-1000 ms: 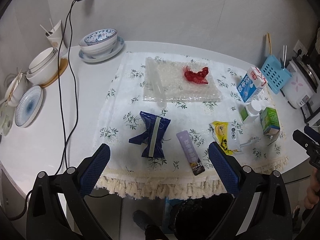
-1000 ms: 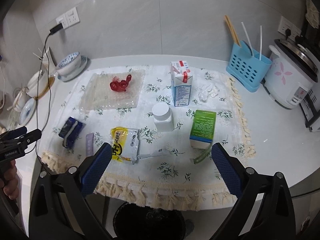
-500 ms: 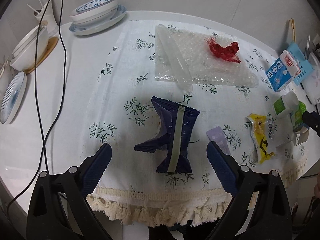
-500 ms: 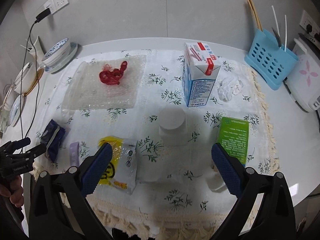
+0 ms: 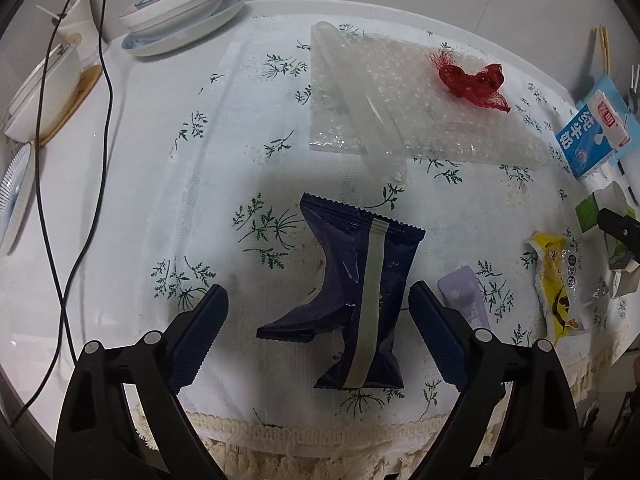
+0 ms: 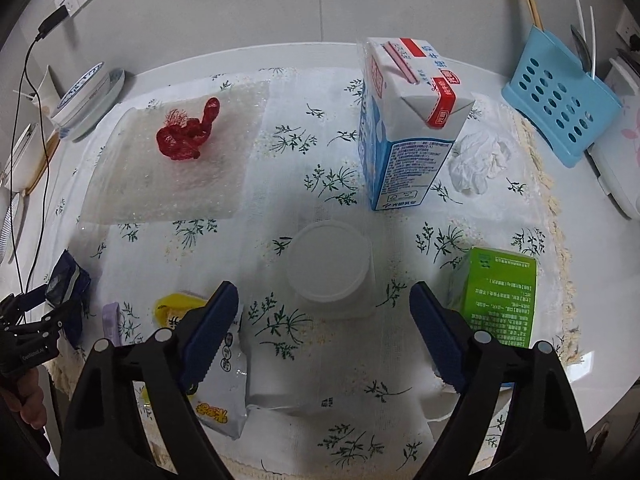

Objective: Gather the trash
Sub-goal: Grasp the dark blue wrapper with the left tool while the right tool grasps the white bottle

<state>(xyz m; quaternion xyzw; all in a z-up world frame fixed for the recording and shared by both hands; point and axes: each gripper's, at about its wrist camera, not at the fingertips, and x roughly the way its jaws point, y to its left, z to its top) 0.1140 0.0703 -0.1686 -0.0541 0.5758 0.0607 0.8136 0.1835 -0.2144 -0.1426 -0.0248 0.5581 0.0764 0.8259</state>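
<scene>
My left gripper is open, its jaws on either side of a dark blue snack wrapper lying on the flowered tablecloth. My right gripper is open just above and in front of a white lidded plastic jar. Other trash on the cloth: a purple sachet, a yellow snack bag, a green carton, a blue milk carton, a crumpled tissue, a red net scrap on bubble wrap.
Bowls and plates stand at the table's far left, with a black cable running across it. A blue utensil basket and a white rice cooker stand at the far right. The fringed cloth edge hangs over the table's front.
Both grippers have come down and forward toward the table. The left now straddles the blue wrapper; the right has closed in on the white jar. Both stay open.
</scene>
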